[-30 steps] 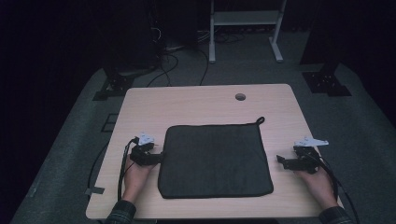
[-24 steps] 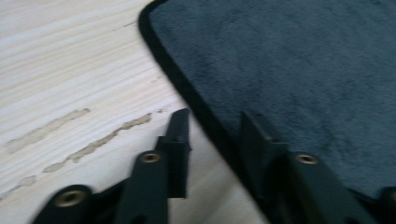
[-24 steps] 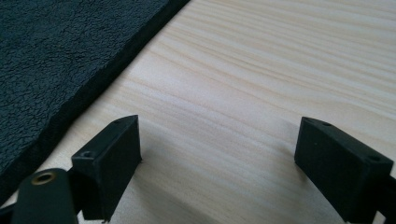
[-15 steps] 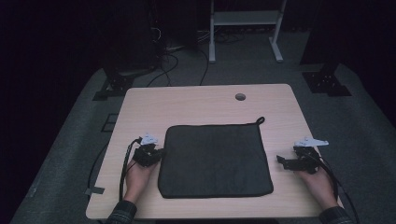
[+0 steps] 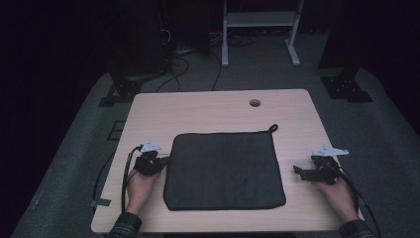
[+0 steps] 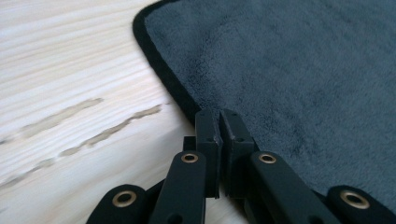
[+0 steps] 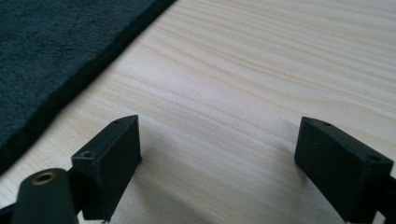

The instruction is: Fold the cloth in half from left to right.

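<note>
A dark grey square towel (image 5: 223, 171) with a black hem lies flat in the middle of the light wooden table (image 5: 213, 106). My left gripper (image 5: 165, 160) sits at the towel's left edge. In the left gripper view the towel (image 6: 303, 70) spreads ahead, and my left gripper (image 6: 219, 114) is shut, its jaws pressed together with their tips on the black hem. My right gripper (image 5: 297, 170) rests on bare wood a little right of the towel. My right gripper (image 7: 219, 128) is open, with only wood between its fingers and the towel (image 7: 42, 42) off to its left.
A small hanging loop (image 5: 272, 128) sticks out from the towel's far right corner. A round cable hole (image 5: 254, 102) lies near the table's far edge. Beyond the table are a white frame (image 5: 257, 20), cables and black stands on the grey floor.
The left gripper's jaws have closed at the towel's left edge. The right gripper has stayed where it was, open.
</note>
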The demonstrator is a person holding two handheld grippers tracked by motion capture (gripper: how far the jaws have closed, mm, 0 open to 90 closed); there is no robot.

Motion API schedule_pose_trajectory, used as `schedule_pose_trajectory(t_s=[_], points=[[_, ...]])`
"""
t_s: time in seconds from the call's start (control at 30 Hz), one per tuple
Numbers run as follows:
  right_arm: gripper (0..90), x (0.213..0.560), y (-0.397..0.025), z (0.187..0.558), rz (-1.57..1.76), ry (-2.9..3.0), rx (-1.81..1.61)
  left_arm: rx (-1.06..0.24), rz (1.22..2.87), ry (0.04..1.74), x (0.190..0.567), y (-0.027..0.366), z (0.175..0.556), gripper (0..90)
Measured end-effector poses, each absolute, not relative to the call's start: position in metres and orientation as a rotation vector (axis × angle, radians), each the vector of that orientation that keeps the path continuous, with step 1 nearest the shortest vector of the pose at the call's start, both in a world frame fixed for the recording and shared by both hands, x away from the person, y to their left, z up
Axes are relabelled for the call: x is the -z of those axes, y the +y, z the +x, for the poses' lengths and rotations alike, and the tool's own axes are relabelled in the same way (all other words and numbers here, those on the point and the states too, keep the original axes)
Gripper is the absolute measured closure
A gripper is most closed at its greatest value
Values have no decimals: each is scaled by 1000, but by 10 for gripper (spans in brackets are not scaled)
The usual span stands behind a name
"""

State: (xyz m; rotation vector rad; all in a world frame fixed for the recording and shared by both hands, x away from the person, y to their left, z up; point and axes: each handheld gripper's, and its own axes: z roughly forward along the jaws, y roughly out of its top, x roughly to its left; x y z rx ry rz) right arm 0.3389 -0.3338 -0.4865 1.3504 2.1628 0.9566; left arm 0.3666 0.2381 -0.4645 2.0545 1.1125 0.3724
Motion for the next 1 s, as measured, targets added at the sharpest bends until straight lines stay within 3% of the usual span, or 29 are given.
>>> schedule_pose_trajectory(t_s=[0.53, 1.0], points=[[136, 487, -334, 339, 1351, 2162, -957, -533, 2017, 1242, 450, 293, 360, 868], [135, 487, -334, 339, 1353, 2163, -957, -372, 1834, 1120, 429, 278, 357, 867]])
